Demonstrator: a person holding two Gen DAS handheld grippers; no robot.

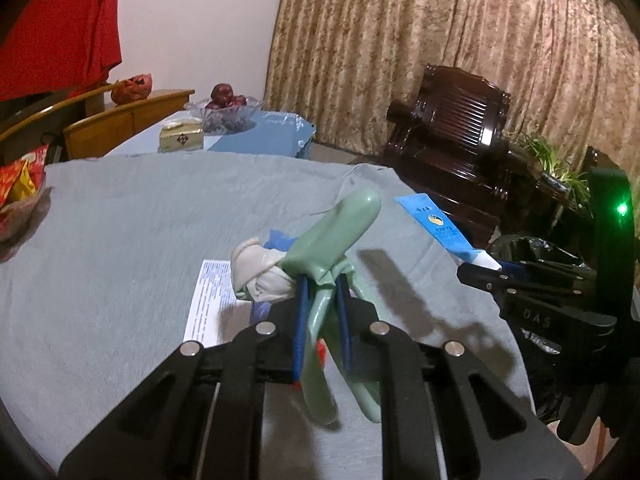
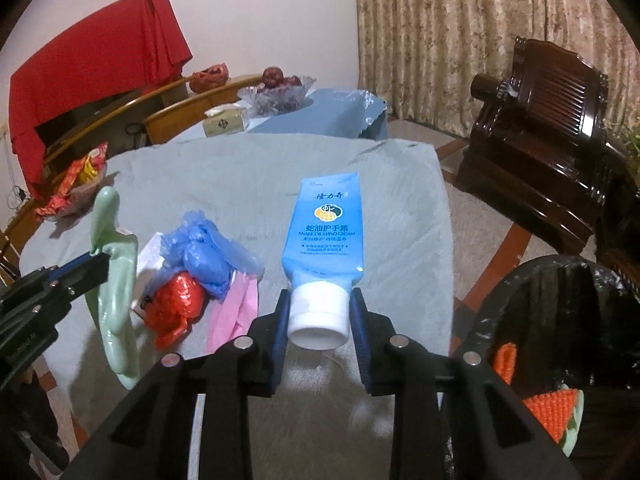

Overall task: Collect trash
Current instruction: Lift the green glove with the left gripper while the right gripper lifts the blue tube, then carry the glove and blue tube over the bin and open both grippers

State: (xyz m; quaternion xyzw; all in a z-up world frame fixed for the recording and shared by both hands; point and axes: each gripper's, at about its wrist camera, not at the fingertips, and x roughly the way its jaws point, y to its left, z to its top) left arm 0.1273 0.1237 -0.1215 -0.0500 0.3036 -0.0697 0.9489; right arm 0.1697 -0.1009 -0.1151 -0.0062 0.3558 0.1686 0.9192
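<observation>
My left gripper has its blue fingers pinched on a pale green rubber glove, which is lifted clear of the grey-clothed table; the glove's fingers dangle below my grip and one points upward. My right gripper has its fingers clamped on the white cap of a blue hand cream tube, held above the table with the flat end pointing away from me. On the cloth between the two lie a crumpled blue plastic bag, a red wrapper, a pink glove and a printed paper sheet. A black-lined trash bin stands just beside the table at my right, with orange items inside.
</observation>
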